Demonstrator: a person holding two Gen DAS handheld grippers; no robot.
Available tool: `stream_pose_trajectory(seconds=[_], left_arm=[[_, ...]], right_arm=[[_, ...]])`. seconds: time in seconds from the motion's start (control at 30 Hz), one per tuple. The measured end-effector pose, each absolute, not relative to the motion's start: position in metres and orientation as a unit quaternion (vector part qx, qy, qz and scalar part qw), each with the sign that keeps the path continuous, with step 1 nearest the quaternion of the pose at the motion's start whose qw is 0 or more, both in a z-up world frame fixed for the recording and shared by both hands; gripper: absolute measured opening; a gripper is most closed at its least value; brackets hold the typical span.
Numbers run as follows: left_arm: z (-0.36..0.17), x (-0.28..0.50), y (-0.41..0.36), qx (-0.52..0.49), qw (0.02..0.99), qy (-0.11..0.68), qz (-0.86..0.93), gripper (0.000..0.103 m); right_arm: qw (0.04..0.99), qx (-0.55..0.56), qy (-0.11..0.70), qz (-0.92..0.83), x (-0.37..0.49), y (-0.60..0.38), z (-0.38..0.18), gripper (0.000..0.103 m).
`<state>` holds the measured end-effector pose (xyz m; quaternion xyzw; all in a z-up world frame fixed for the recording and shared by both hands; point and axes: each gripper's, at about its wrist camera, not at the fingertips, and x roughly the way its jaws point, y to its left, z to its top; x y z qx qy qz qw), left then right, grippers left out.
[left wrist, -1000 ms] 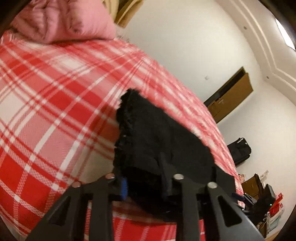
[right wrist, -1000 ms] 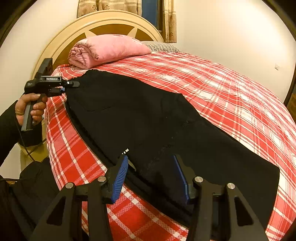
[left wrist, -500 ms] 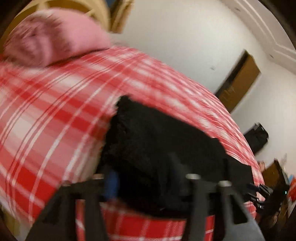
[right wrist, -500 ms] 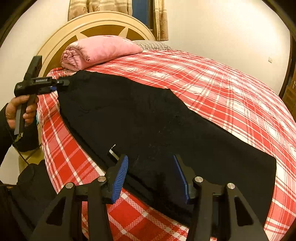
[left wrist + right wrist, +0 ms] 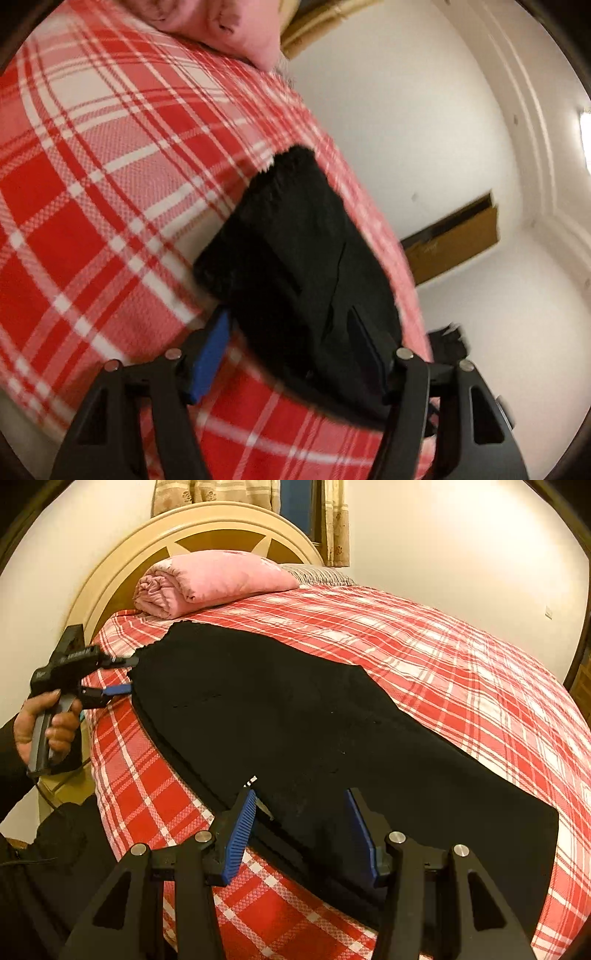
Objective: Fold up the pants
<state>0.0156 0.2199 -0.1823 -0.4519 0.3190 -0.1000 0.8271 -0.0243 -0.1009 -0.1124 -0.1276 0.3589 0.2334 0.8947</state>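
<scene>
Found the black pants [image 5: 295, 720] spread flat along the near side of a bed covered in a red plaid bedspread [image 5: 461, 672], waist end toward the headboard [image 5: 207, 528], leg end toward the foot. Noted one leg laid over the other, with the lower layer's edge showing as a dark strip along the near side.

Located the left gripper [image 5: 127, 675] at the waist end, held in the person's left hand [image 5: 48, 720]. Recorded its jaws as spread wide, not clamped, with one finger above and one blue-padded finger below the corner of the waistband. Confirmed from the left wrist view: black fabric lying between the two parted fingers, not pinched. Could not tell whether either pad touched the cloth.

Located the right gripper [image 5: 301, 794] at the near edge of the pants, about midway along their length. Recorded its jaws as released too, blue pads well apart, black fabric in the gap between them, nothing grasped.

Noted a folded pink blanket [image 5: 210, 579] on the bedspread against the headboard, just beyond the waistband, and a striped pillow [image 5: 317, 574] beside it.
</scene>
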Motion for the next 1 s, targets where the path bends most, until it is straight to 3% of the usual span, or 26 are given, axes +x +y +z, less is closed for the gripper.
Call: stream_pose_trajectory(seconds=[0.1, 0.17, 0.2, 0.23, 0.33, 0.6, 1.0], left_arm=[[-0.189, 0.025, 0.225, -0.494, 0.815, 0.287, -0.101, 0.067], [-0.188, 0.035, 0.223, -0.488, 0.821, 0.279, -0.098, 0.057], [-0.187, 0.04, 0.222, -0.481, 0.824, 0.283, -0.095, 0.04], [-0.19, 0.045, 0.221, -0.48, 0.822, 0.292, -0.09, 0.033], [-0.191, 0.045, 0.223, -0.492, 0.818, 0.285, -0.088, 0.025], [-0.124, 0.049, 0.196, -0.415, 0.868, 0.242, -0.122, 0.021], [-0.032, 0.095, 0.096, -0.301, 0.886, 0.228, -0.271, 0.021]], right_arm=[[0.894, -0.126, 0.361, 0.233, -0.023, -0.101, -0.113, 0.051], [0.894, -0.124, 0.361, 0.234, -0.023, -0.101, -0.114, 0.051], [0.894, -0.124, 0.361, 0.234, -0.023, -0.101, -0.114, 0.051], [0.894, -0.124, 0.361, 0.233, -0.023, -0.102, -0.114, 0.051], [0.894, -0.12, 0.364, 0.231, -0.023, -0.104, -0.115, 0.051], [0.896, -0.114, 0.372, 0.213, -0.018, -0.118, -0.117, 0.051], [0.911, -0.092, 0.372, 0.156, -0.024, -0.167, -0.106, 0.051]])
